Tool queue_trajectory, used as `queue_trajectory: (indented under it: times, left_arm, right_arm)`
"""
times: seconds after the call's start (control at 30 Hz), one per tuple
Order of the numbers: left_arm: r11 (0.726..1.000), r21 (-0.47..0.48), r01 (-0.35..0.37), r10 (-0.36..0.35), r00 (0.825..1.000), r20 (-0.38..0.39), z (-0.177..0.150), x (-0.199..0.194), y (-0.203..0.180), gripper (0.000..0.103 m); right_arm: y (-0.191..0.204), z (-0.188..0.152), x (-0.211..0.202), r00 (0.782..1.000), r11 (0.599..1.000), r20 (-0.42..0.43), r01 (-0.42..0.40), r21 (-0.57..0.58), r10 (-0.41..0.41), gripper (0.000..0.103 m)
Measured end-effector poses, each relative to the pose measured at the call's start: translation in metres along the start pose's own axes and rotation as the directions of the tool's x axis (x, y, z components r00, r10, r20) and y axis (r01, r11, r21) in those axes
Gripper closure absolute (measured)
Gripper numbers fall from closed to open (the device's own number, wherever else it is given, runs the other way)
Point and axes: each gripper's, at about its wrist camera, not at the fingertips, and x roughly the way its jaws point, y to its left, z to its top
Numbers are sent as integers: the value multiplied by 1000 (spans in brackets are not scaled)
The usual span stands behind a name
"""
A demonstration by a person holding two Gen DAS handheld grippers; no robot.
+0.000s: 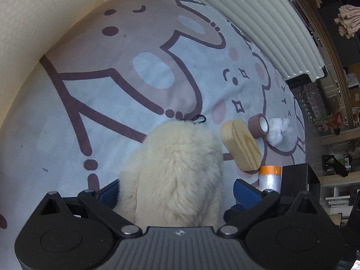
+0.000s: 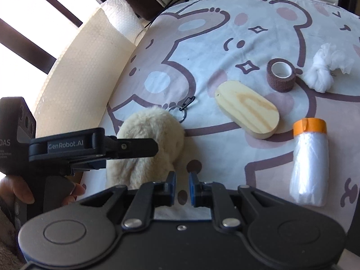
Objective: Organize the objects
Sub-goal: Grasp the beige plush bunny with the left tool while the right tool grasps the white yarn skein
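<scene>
A cream fluffy plush keychain (image 1: 173, 171) lies between the wide-spread blue fingers of my left gripper (image 1: 177, 193); the left finger touches the fur, the right finger stands apart from it. In the right wrist view the plush (image 2: 153, 141) lies on the cartoon-print cloth with its key ring (image 2: 180, 112), and the left gripper (image 2: 126, 149) reaches over it from the left. My right gripper (image 2: 181, 187) is nearly shut and empty, just in front of the plush. A wooden oval block (image 2: 246, 109), a brown tape roll (image 2: 281, 75), a knotted white cloth (image 2: 324, 69) and an orange-capped plastic film roll (image 2: 309, 162) lie to the right.
The cartoon-print cloth (image 2: 202, 45) covers the table. A cream honeycomb-textured sheet (image 2: 78, 72) curves along the left edge. A white ribbed panel (image 1: 258, 22) stands at the far side. A black box (image 1: 299, 180) sits near the film roll (image 1: 270, 175).
</scene>
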Motion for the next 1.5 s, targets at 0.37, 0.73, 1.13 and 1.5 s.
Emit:
queue_trajectory:
  times: [0.37,0.73,1.13,1.5]
  left_arm:
    - [976,156,-154,165,984,-60,-9,14,-35,4]
    - [950,170,-261,280,954,-104,-14,33,-45,7]
    - [939,43,-340,343,932,-116,-16,37,-35,10]
    - [926,21,-378,378,920,-100,-15,32,-38,22]
  right_arm:
    - [1,-14,-23,1000,975,-2,26,-220,-27,79]
    - [-11,-52,-31,995,891,-92,-6,-454,-40,45]
    - [-4,-63,1,975,843,-173,28,-537,-143,48]
    - [-4,-62,2,971,843,-182,33,-537,-154,54]
